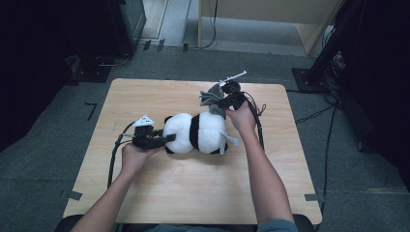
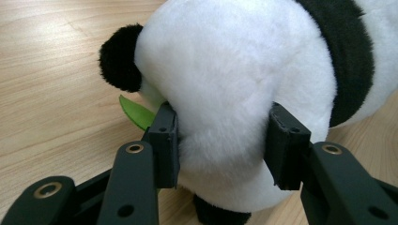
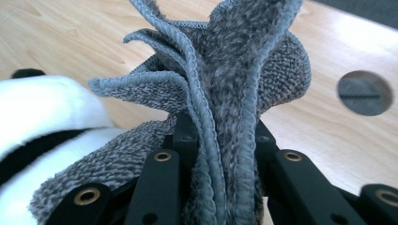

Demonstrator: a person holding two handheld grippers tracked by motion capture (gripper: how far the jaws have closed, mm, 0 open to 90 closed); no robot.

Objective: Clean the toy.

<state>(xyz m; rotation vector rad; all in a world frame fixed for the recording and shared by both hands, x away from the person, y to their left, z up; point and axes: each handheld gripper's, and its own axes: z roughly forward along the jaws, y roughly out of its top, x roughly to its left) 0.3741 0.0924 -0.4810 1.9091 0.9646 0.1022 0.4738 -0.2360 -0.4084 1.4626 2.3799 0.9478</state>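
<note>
A black-and-white panda plush (image 1: pixel 196 133) lies on its side in the middle of the wooden table (image 1: pixel 183 193). My left gripper (image 1: pixel 163 140) comes in from the left and is shut on the plush's white end. In the left gripper view both pads press into the white fur (image 2: pixel 225 61), with a black ear (image 2: pixel 119 58) and a green leaf (image 2: pixel 136 112) beside the left gripper (image 2: pixel 220 136). My right gripper (image 1: pixel 220 102) is at the plush's far right side, shut on a bunched grey cloth (image 1: pixel 210 98). The folds of that cloth (image 3: pixel 225 70) rise between the right gripper (image 3: pixel 223 136) jaws, and the panda (image 3: pixel 42 108) sits at the left.
A white tag (image 1: pixel 231 141) sticks out of the plush near the right hand. A round hole (image 3: pixel 365 93) is cut in the tabletop. Cables (image 1: pixel 319 113) trail over the floor at the right, near black stands (image 1: pixel 329 53). Bare wood lies in front of the plush.
</note>
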